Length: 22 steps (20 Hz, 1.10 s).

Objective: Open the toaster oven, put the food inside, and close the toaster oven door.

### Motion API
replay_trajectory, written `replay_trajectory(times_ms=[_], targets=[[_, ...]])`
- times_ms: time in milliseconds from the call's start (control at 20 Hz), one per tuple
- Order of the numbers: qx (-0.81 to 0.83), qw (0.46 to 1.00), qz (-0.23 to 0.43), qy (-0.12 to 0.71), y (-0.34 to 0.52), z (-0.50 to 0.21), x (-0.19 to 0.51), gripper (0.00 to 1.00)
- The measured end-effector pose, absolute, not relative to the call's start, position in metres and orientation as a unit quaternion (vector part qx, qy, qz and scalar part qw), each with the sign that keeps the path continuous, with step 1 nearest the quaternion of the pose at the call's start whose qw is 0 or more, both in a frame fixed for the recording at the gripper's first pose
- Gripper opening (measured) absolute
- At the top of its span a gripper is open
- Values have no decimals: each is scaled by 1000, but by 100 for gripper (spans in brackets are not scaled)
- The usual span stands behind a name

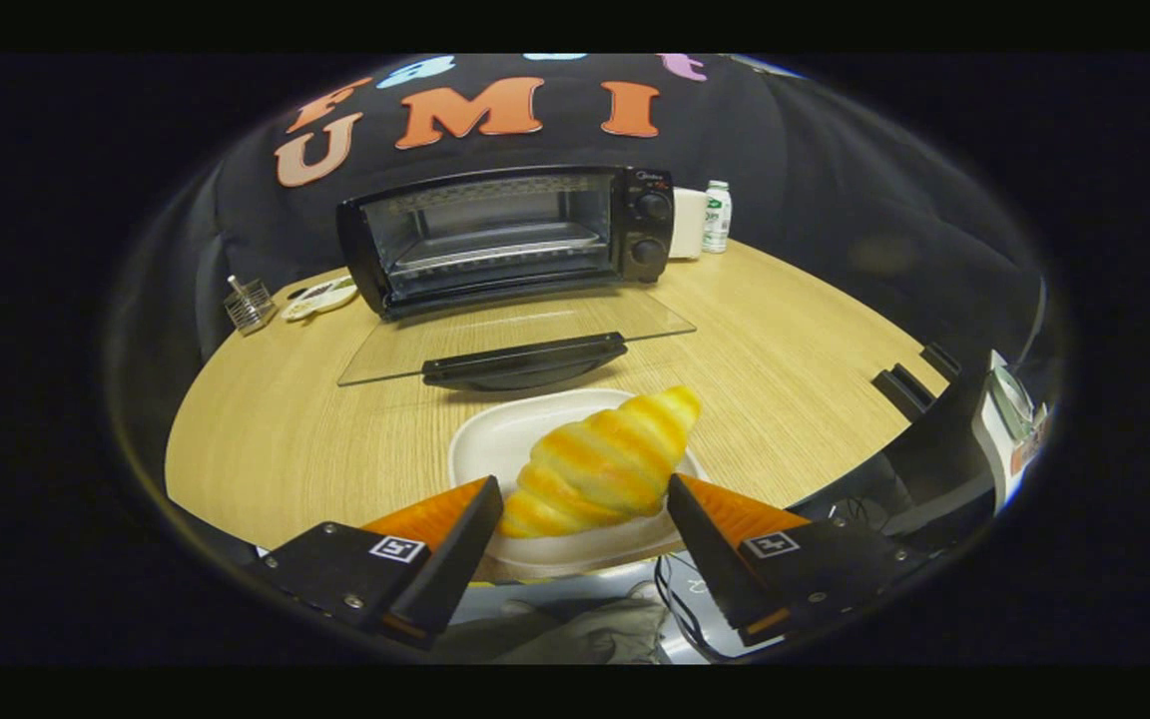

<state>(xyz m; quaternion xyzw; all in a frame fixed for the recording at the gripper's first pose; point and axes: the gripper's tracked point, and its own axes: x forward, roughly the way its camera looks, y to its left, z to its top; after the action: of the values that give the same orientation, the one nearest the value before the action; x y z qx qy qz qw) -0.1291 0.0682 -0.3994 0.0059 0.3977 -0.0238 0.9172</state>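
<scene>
A: Why is the black toaster oven with two round knobs (505,238) sitting like that, in the upper middle of the frame?

B: Its clear glass door with the dark bar handle (520,345) is folded flat down onto the pale wooden bench (266,439), so the rack inside is exposed. I'd judge the opening step finished; loading comes next.

A: And the food?

B: The glossy golden croissant (600,464) lies on a white rounded plate (495,439) at lower centre, just in front of the lowered door, lined up with the oven mouth.

A: What is the hand-held gripper (585,504) doing?

B: Its fingers are spread, one either side of the croissant's near end. The left one looks close to touching the pastry; the right stands clear. So it is released, not grasping yet, placed to close on the croissant.

A: Anything in the way?

B: No. A small white bottle (716,216) stands right of the oven, well aside.
</scene>
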Motion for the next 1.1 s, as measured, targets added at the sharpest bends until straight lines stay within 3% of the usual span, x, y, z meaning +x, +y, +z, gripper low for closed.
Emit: replay_trajectory(times_ms=[150,500,800,850,900,1050,1100], targets=[[0,919,-21,395,70,-397,-125,100],[-8,918,-9,397,70,-396,-120,73],[-6,926,-9,377,64,-379,-117,67],[-6,927,-9,374,62,-377,-116,63],[-10,924,-7,381,61,-381,-118,50],[5,925,-11,380,60,-379,-117,54],[6,923,-16,384,60,-383,-119,68]])
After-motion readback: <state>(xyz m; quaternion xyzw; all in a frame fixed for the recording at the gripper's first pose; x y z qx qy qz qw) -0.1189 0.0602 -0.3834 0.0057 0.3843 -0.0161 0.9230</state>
